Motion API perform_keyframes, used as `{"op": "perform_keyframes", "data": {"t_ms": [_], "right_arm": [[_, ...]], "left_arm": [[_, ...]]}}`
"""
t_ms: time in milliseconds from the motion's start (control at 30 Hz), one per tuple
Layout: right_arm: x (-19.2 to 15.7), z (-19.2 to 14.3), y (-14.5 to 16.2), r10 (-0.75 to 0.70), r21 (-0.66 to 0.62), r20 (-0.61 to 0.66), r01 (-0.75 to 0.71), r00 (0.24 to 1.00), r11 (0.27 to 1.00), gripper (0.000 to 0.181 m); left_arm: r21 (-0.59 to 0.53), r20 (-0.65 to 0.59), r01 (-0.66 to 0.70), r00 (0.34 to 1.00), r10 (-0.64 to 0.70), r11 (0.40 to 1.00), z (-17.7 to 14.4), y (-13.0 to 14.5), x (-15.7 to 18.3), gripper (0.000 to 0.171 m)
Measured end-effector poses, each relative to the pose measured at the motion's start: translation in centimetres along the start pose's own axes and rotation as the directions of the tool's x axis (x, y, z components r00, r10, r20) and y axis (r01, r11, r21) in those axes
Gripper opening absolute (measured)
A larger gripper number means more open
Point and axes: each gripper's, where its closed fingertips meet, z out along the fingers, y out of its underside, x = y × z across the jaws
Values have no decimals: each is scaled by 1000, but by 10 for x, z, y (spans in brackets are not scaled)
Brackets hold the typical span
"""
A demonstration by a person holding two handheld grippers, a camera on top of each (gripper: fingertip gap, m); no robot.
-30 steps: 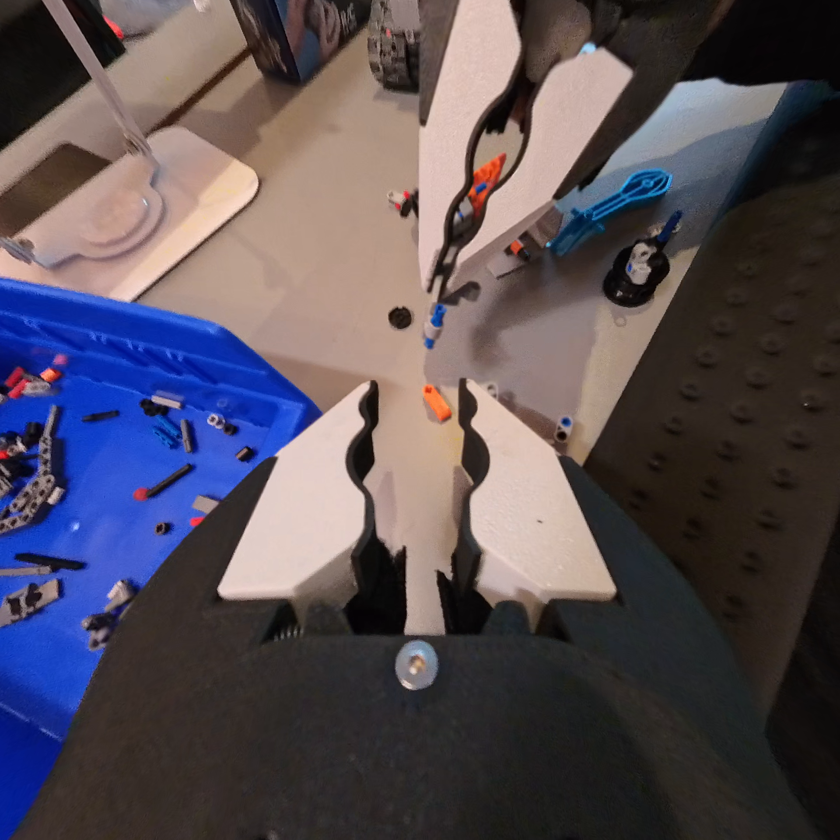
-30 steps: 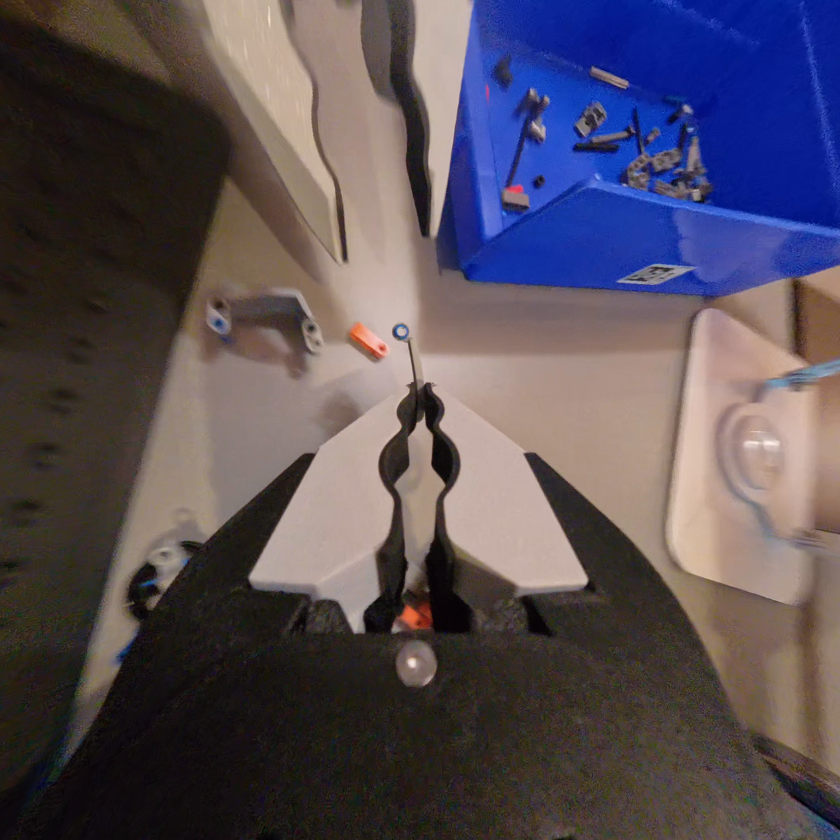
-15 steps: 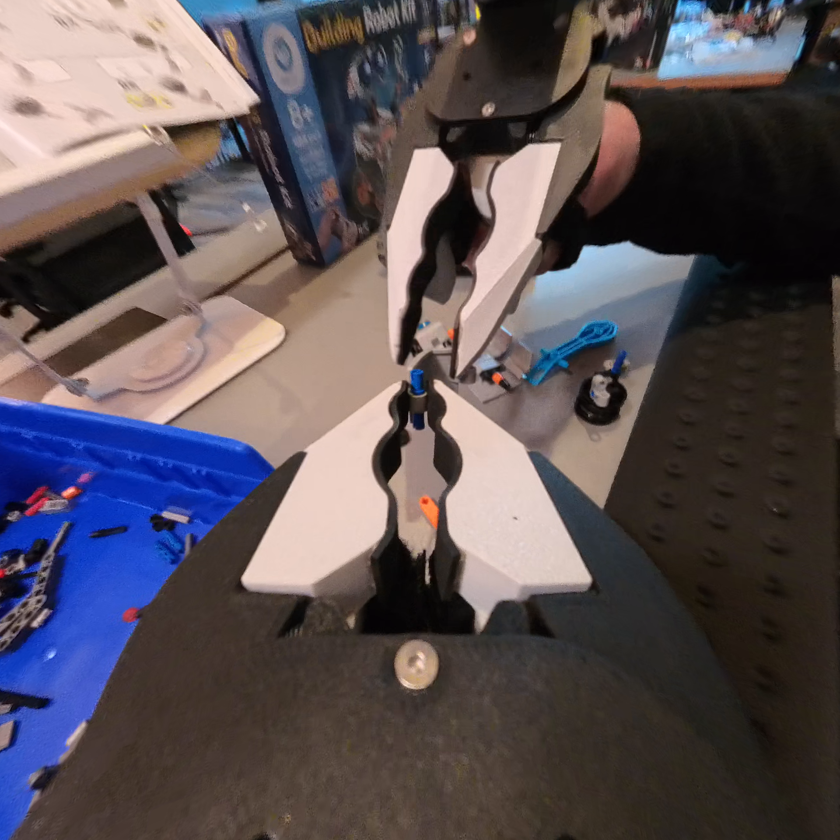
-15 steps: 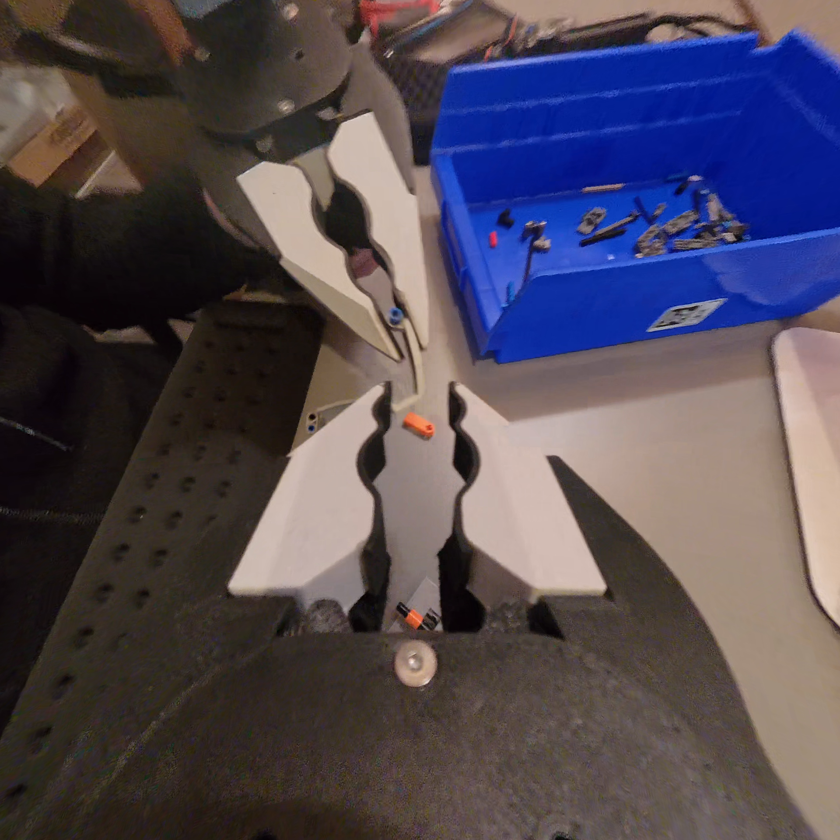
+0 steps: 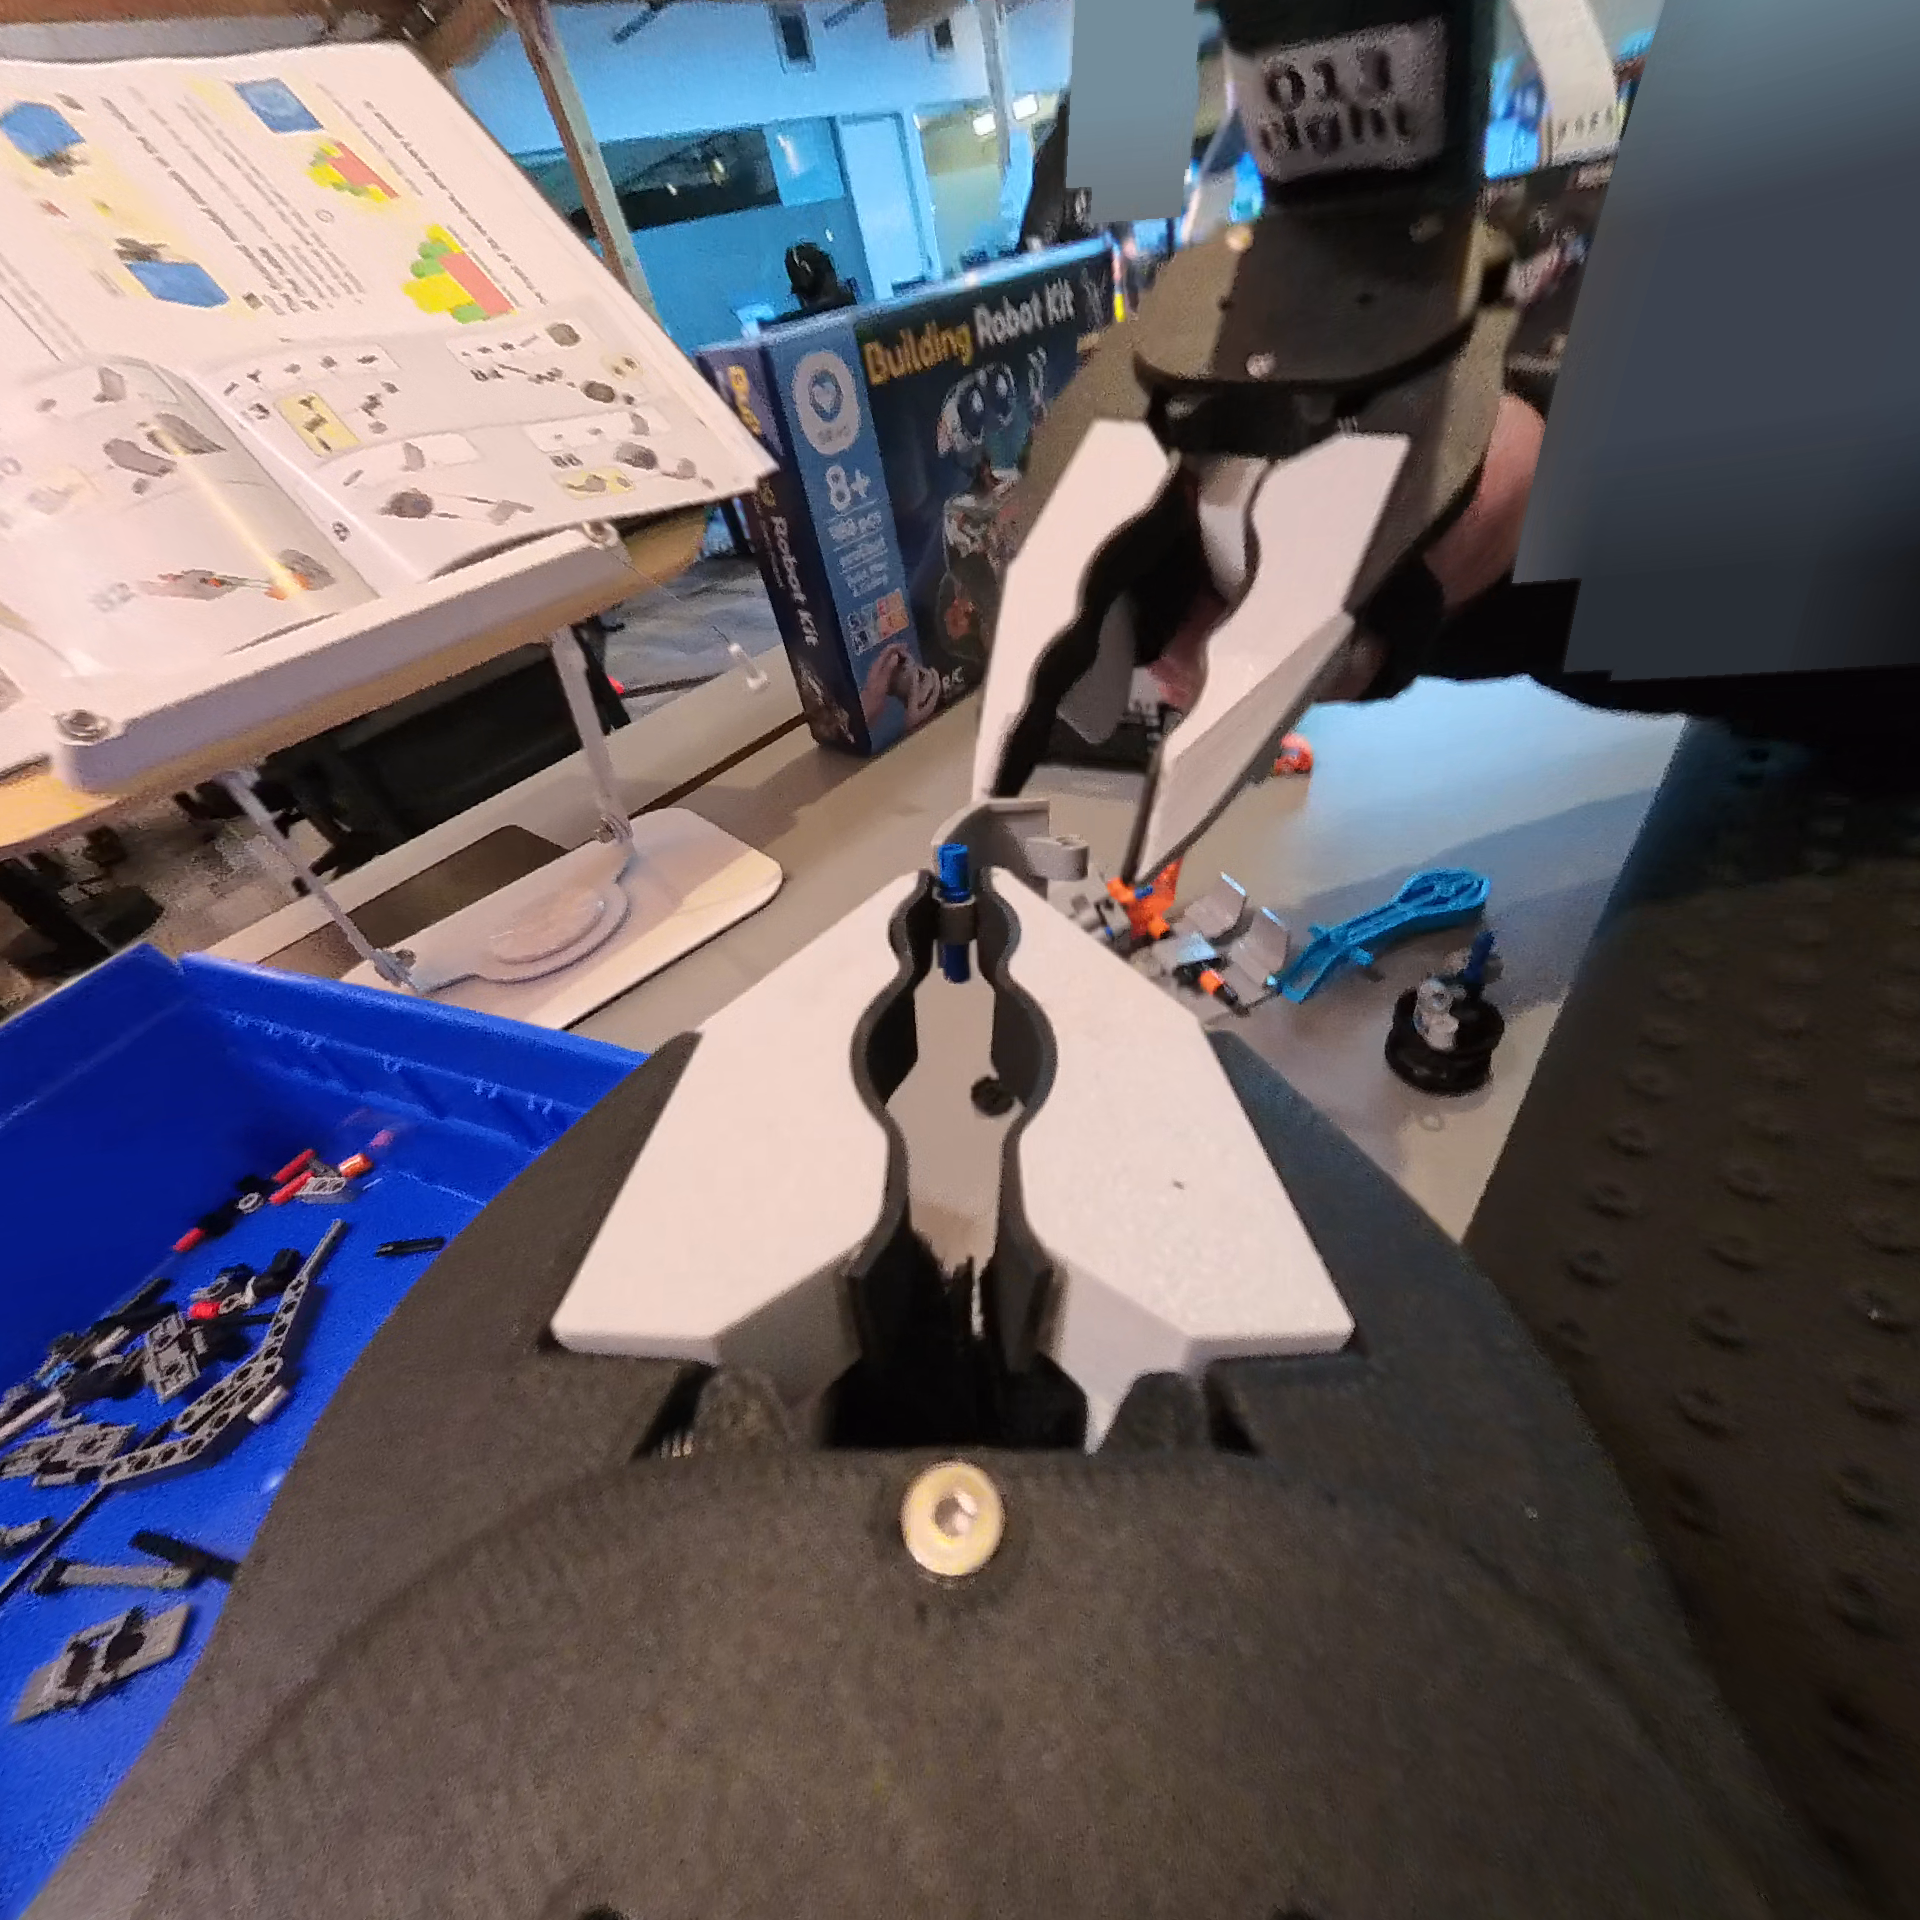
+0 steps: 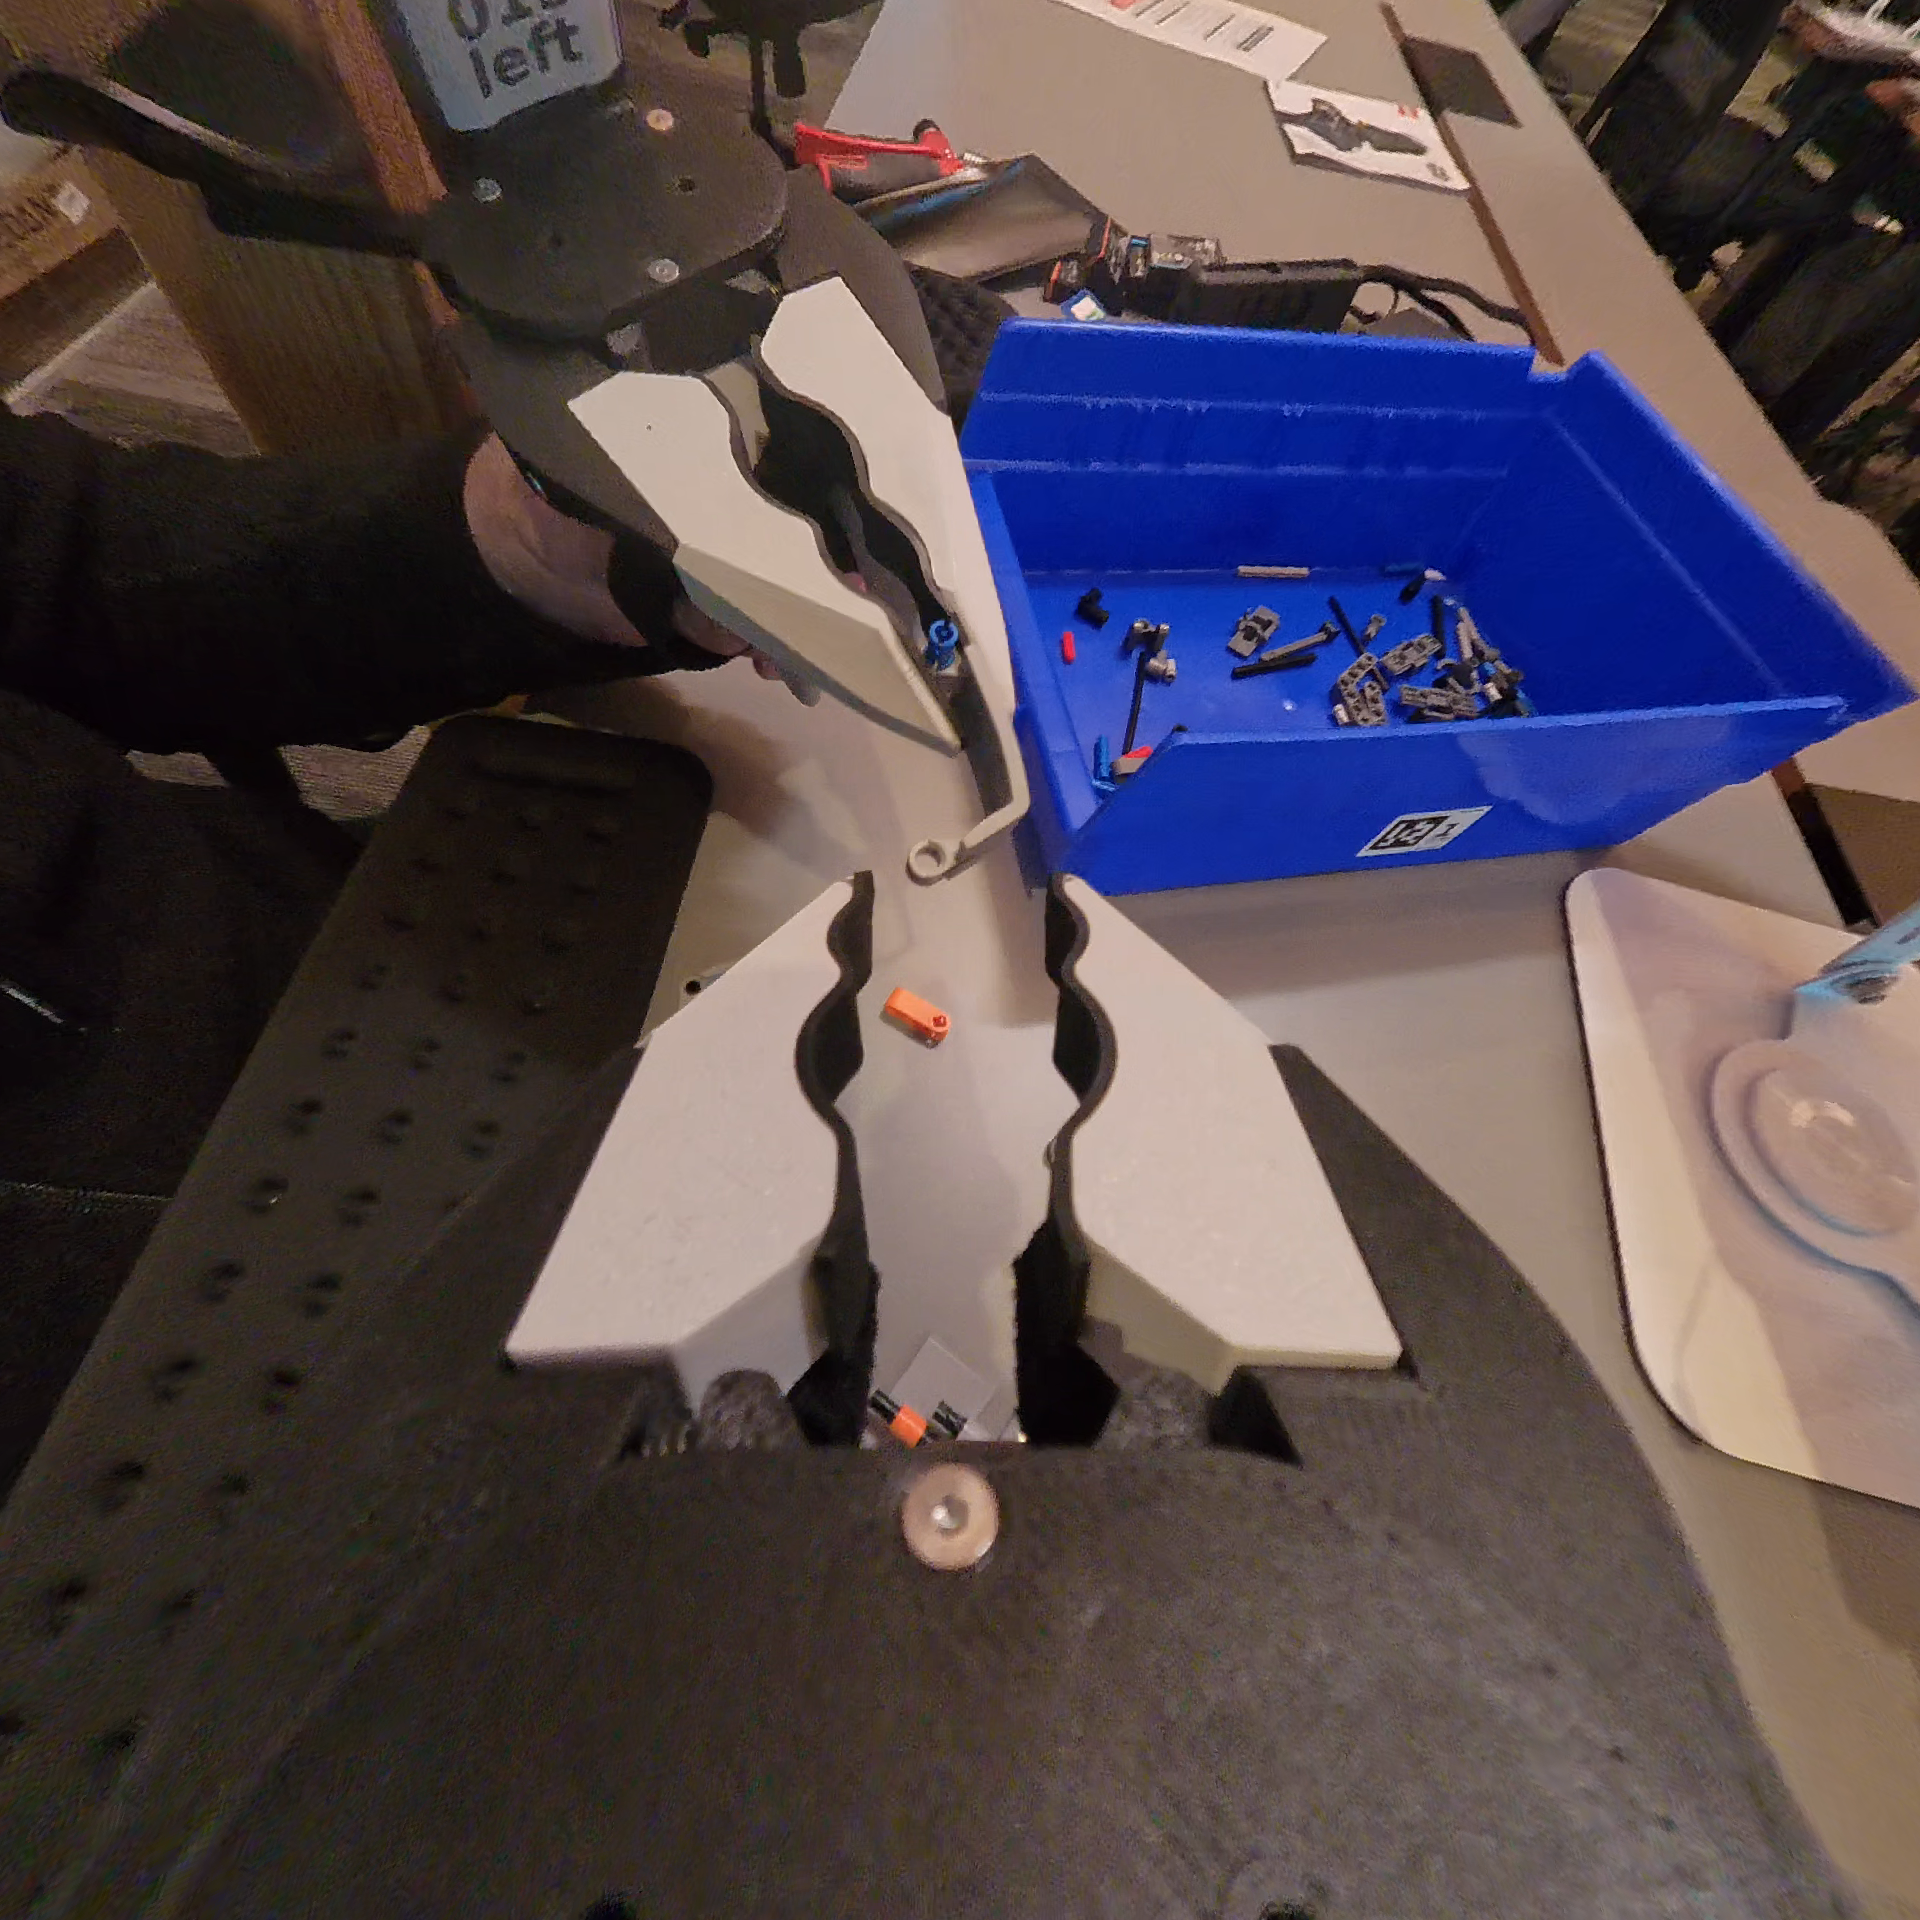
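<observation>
My left gripper (image 5: 954, 899) is shut on a small blue pin (image 5: 952, 914) with a grey collar, and a thin grey bent arm (image 5: 1023, 836) sticks out past the tips. In the right wrist view the left gripper (image 6: 951, 717) comes in from the upper left with the blue pin (image 6: 940, 642), and the grey arm (image 6: 971, 836) hangs down to a ring end. My right gripper (image 6: 958, 899) is open and empty just below that ring. A small orange piece (image 6: 914, 1013) lies on the table between its fingers. The right gripper (image 5: 1070, 821) shows open in the left wrist view.
A blue bin (image 6: 1455, 800) of small parts also shows in the left wrist view (image 5: 312, 1049). An open instruction booklet (image 5: 312, 364) rests on a white stand (image 5: 623, 904). Also present: a kit box (image 5: 914, 499), a grey-orange assembly (image 5: 1143, 920), a blue tool (image 5: 1382, 925), a black wheel (image 5: 1444, 1029) and a black studded mat (image 6: 364, 1039). Less than 4 cm separates the two grippers' tips.
A second ago the right gripper held the pin piece and the left was open. The left then shut on it, the right opened, and both have risen from the table.
</observation>
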Motion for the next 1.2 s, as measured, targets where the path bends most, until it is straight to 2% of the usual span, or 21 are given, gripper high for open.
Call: {"op": "perform_keyframes", "data": {"t_ms": [67,167,267,333,633,767,833,867,900,967,1033,1100,1200], "right_arm": [[2,2,-2,0,2,-35,0,999,1000,32],[1,8,-8,20,21,-54,-19,998,1000,34],[4,11,-9,4,26,-105,-2,994,1000,18],[5,9,-11,10,42,-106,-5,994,999,15],[13,-4,-20,-56,43,-202,66,978,997,7],[15,-6,-29,-101,74,-266,125,959,989,6],[12,-9,-40,-107,140,-280,150,954,979,7],[10,-11,-46,-111,172,-286,165,952,971,10],[10,-14,-50,-116,193,-303,180,946,965,11],[11,-20,-57,-103,235,-325,186,940,954,25],[14,-19,-57,-61,251,-321,147,945,957,27],[13,-13,-57,-31,265,-303,115,953,957,31],[4,-4,-61,28,322,-227,48,974,946,27]], "left_arm": [[26,25,28,999,-29,999,-3,-4,-6,5],[24,48,-11,999,10,1000,-3,-6,-3,5],[-7,98,-87,991,87,996,-1,-6,0,5],[-5,101,-91,991,91,996,-1,-7,2,6],[-24,30,13,999,-13,1000,7,4,10,12],[3,-24,147,989,-146,989,9,1,10,11],[70,-85,284,957,-278,956,7,-7,7,8],[115,-120,382,922,-369,917,4,-11,3,6],[175,-159,479,876,-455,860,-1,-17,-5,5],[240,-272,626,777,-567,742,-9,-24,-15,5],[255,-363,704,705,-610,663,-14,-29,-17,5],[262,-461,740,660,-594,619,-18,-40,-9,5],[228,-522,753,630,-575,617,-14,-47,6,5]]}}
